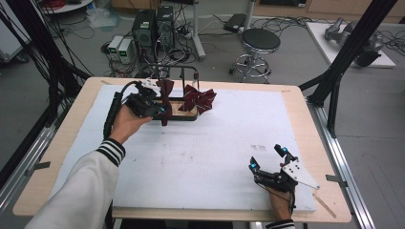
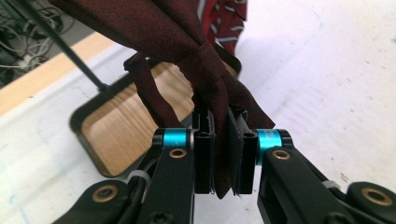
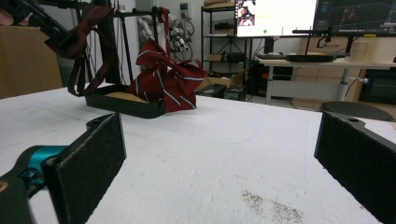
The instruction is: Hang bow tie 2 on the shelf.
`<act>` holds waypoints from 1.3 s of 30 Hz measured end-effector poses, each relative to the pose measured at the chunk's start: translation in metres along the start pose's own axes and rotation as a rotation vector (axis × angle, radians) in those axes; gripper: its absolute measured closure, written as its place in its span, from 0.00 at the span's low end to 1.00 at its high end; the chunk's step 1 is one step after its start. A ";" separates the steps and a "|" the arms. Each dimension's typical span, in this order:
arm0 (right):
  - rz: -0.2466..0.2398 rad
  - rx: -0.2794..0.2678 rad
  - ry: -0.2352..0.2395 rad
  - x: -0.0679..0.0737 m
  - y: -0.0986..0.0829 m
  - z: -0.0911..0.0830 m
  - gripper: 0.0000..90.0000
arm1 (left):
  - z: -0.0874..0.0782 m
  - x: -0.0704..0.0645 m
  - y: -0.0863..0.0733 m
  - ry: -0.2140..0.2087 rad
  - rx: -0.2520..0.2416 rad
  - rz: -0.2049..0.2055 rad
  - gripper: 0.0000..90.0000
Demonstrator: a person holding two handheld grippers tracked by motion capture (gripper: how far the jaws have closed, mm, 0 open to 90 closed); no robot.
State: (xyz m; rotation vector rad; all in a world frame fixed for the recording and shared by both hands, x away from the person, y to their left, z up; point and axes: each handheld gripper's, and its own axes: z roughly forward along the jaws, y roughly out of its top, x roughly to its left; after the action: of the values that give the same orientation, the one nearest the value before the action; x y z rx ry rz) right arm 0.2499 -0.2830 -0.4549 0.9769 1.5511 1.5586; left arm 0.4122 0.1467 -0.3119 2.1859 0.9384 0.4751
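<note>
A plain dark maroon bow tie (image 1: 165, 90) (image 2: 196, 51) (image 3: 88, 23) hangs beside a small black stand with a wooden base (image 1: 184, 112) (image 2: 126, 130) (image 3: 126, 105). My left gripper (image 1: 160, 110) (image 2: 223, 154) is shut on the lower part of that bow tie. A red bow tie with white stripes (image 1: 199, 98) (image 3: 166, 79) hangs from the stand's rail on its right side. My right gripper (image 1: 267, 157) (image 3: 219, 154) stands open near the table's front right, with nothing between its pads.
The white foam mat (image 1: 205, 152) covers the wooden table (image 1: 305, 124). Behind the table stand a round stool (image 1: 260, 43) and computer cases (image 1: 153, 26). A black frame post (image 1: 344, 57) rises at the right.
</note>
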 end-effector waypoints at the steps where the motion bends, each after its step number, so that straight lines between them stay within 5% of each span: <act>1: -0.005 0.001 0.001 0.000 0.000 0.000 0.01 | -0.001 0.001 0.000 -0.003 -0.005 -0.008 0.91; 14: -0.008 0.004 0.001 0.000 0.000 0.000 0.01 | -0.009 0.009 0.014 0.053 -0.046 -0.002 0.91; 39: 0.002 -0.002 0.001 0.000 0.000 0.000 0.01 | -0.001 0.021 0.047 0.064 -0.090 0.010 0.91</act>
State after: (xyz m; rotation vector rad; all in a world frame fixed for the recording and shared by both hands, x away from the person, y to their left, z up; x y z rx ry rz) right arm 0.2496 -0.2832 -0.4551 0.9768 1.5496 1.5619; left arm 0.4482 0.1391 -0.2762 2.1056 0.9227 0.5844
